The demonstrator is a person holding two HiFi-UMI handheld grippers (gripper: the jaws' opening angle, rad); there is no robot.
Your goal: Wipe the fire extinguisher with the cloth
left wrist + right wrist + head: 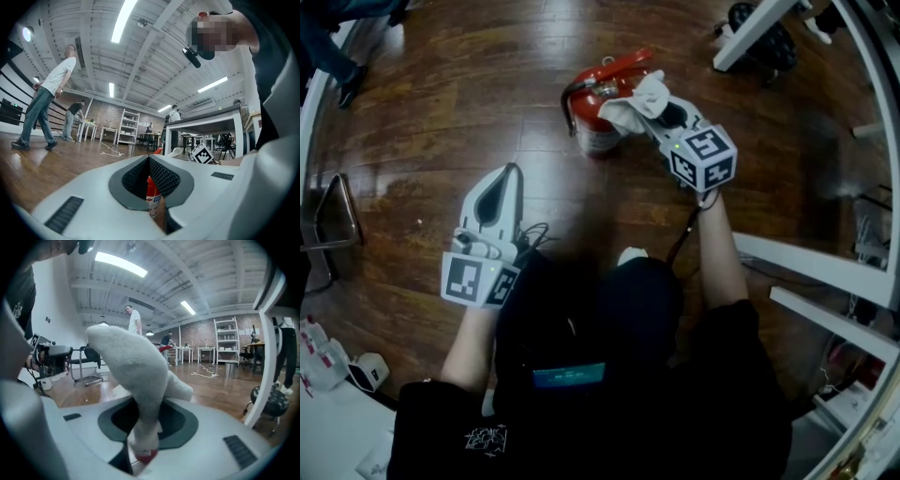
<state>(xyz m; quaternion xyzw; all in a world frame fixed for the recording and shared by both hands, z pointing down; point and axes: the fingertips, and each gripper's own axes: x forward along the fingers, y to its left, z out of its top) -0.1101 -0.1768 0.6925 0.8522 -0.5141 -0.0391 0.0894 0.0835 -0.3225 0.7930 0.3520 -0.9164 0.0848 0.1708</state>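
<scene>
A red fire extinguisher [598, 105] stands on the wooden floor ahead of me. My right gripper [654, 109] reaches over its top, shut on a white cloth [637, 99] that drapes across the extinguisher's head. In the right gripper view the cloth [133, 369] rises from between the jaws, with a bit of red extinguisher [145, 456] showing below. My left gripper [508, 174] hovers low and to the left, well apart from the extinguisher, shut and holding nothing. In the left gripper view the extinguisher [152, 194] shows through the slit under the closed left gripper [149, 161].
White table legs [806, 267] run along the right. A wheeled chair base [769, 37] sits at the top right. A metal chair frame [333, 216] stands at the left edge. People [47, 98] stand further off in the room.
</scene>
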